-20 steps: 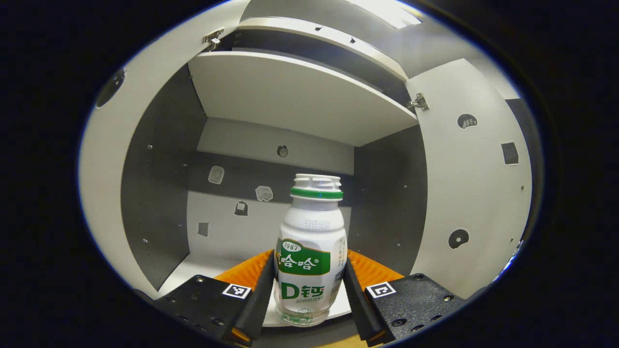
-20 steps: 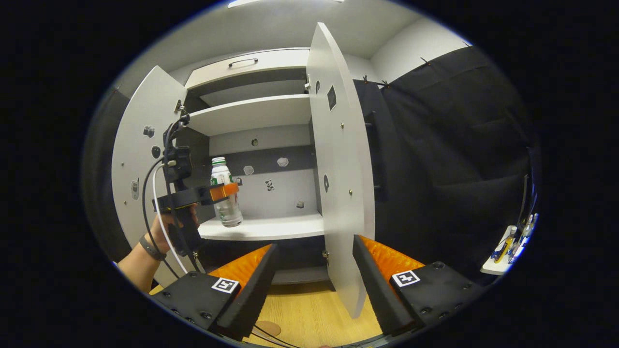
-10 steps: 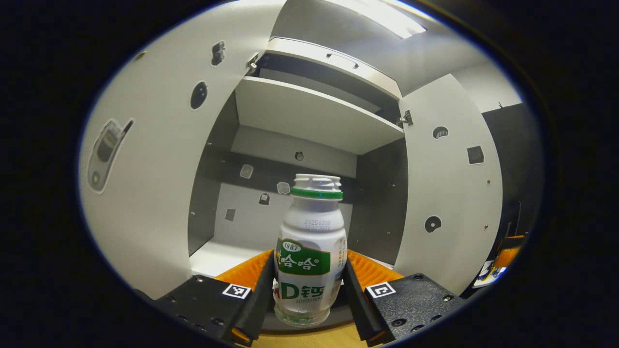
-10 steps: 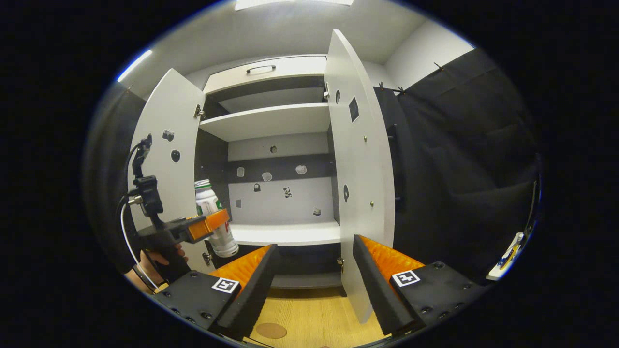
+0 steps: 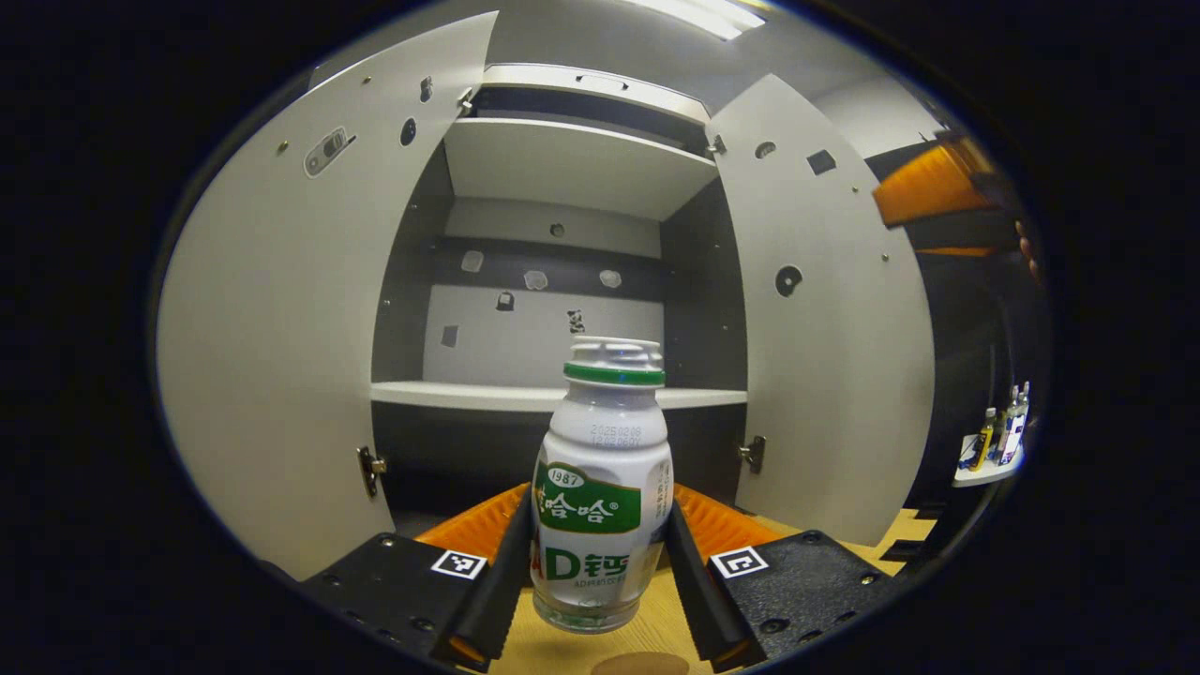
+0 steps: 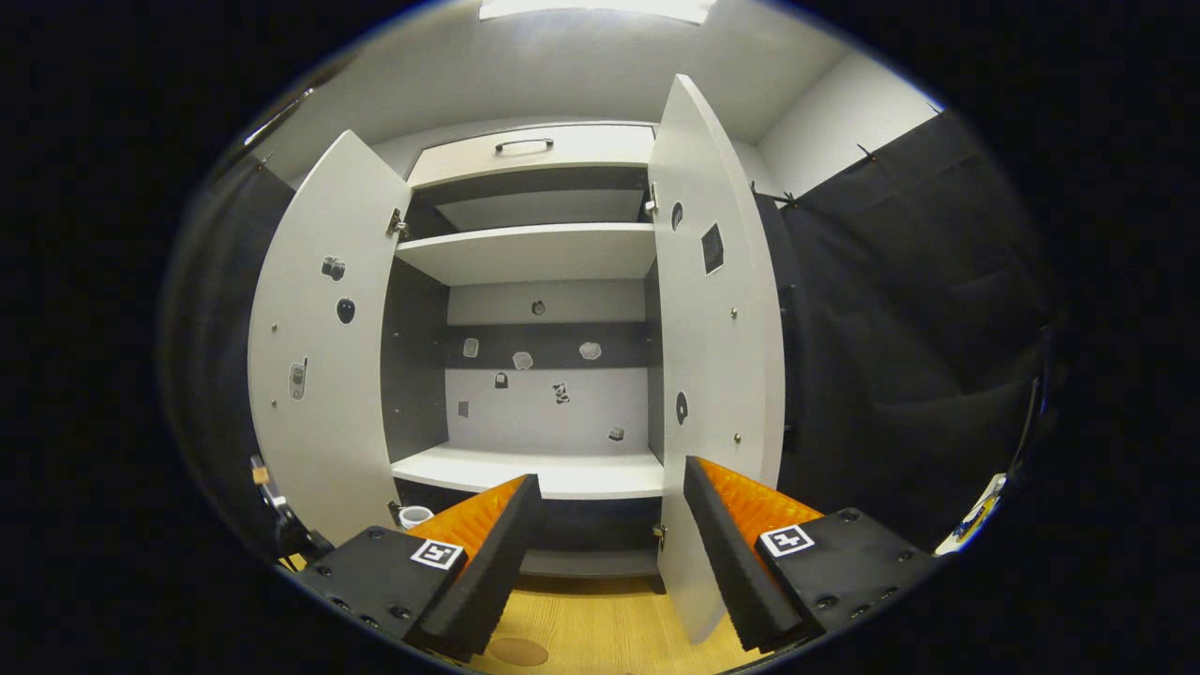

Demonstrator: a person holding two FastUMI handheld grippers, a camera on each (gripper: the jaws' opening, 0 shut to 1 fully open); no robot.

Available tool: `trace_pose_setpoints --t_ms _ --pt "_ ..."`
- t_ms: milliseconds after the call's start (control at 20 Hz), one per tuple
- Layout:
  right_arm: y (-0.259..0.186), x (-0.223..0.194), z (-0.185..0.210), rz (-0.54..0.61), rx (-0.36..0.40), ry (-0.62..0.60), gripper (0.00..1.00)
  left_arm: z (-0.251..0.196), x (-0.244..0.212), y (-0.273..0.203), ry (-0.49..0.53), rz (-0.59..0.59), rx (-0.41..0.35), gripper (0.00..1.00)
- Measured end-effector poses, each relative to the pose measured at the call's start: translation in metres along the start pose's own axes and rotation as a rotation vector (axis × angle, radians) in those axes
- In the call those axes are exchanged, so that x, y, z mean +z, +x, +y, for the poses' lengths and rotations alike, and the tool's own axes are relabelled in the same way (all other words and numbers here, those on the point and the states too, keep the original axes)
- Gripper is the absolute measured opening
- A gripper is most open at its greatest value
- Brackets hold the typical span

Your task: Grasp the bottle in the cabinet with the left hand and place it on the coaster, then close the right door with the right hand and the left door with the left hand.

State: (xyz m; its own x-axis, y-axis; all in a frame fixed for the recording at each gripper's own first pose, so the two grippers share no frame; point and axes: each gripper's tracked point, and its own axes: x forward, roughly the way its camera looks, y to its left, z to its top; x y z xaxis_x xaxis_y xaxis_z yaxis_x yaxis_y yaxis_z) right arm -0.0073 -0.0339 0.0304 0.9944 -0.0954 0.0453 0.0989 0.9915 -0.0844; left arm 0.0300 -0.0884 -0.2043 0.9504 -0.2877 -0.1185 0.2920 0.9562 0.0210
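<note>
A white bottle (image 5: 600, 441) with a green band and green label hangs upright above the wooden table, out in front of the cabinet. My left gripper (image 5: 598, 511) is shut on its body. A brown round coaster (image 5: 640, 664) lies just below and in front of the bottle; the coaster (image 6: 518, 651) also lies on the table in the right gripper view. There the bottle's cap (image 6: 412, 515) peeks out low on the left. My right gripper (image 6: 609, 478) is open and holds nothing, facing the edge of the open right door (image 6: 712, 356). The left door (image 6: 319, 375) stands open too.
The cabinet's lower shelf (image 5: 553, 397) is bare, with an upper shelf (image 5: 572, 164) above it. Both open doors (image 5: 272, 328) (image 5: 825, 328) flank the opening. A small side shelf (image 5: 994, 450) with little bottles sits far right. The wooden table (image 6: 600, 628) runs under the cabinet.
My left gripper has drawn the bottle out of the cabinet and down toward the table, so the coaster now shows below it. The right gripper view has shifted only slightly.
</note>
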Motion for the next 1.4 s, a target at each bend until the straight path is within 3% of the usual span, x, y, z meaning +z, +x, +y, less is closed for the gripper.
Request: trace_pose_setpoints --t_ms 350,650,1000,1400 --pt "0.009 -0.025 0.019 0.103 0.023 -0.064 0.99 -0.051 -0.092 -0.018 -0.017 0.064 -0.083 0.73" --pt "0.014 -0.051 0.037 0.201 0.061 -0.069 0.99 -0.046 -0.127 -0.018 -0.001 0.065 -0.067 0.73" --pt "0.016 -0.052 0.032 0.210 0.033 -0.063 0.99 -0.038 -0.139 -0.027 -0.034 0.084 -0.049 0.74" --pt "0.017 -0.055 0.037 0.218 0.056 -0.051 0.99 -0.035 -0.150 -0.034 -0.080 0.136 -0.050 0.80"
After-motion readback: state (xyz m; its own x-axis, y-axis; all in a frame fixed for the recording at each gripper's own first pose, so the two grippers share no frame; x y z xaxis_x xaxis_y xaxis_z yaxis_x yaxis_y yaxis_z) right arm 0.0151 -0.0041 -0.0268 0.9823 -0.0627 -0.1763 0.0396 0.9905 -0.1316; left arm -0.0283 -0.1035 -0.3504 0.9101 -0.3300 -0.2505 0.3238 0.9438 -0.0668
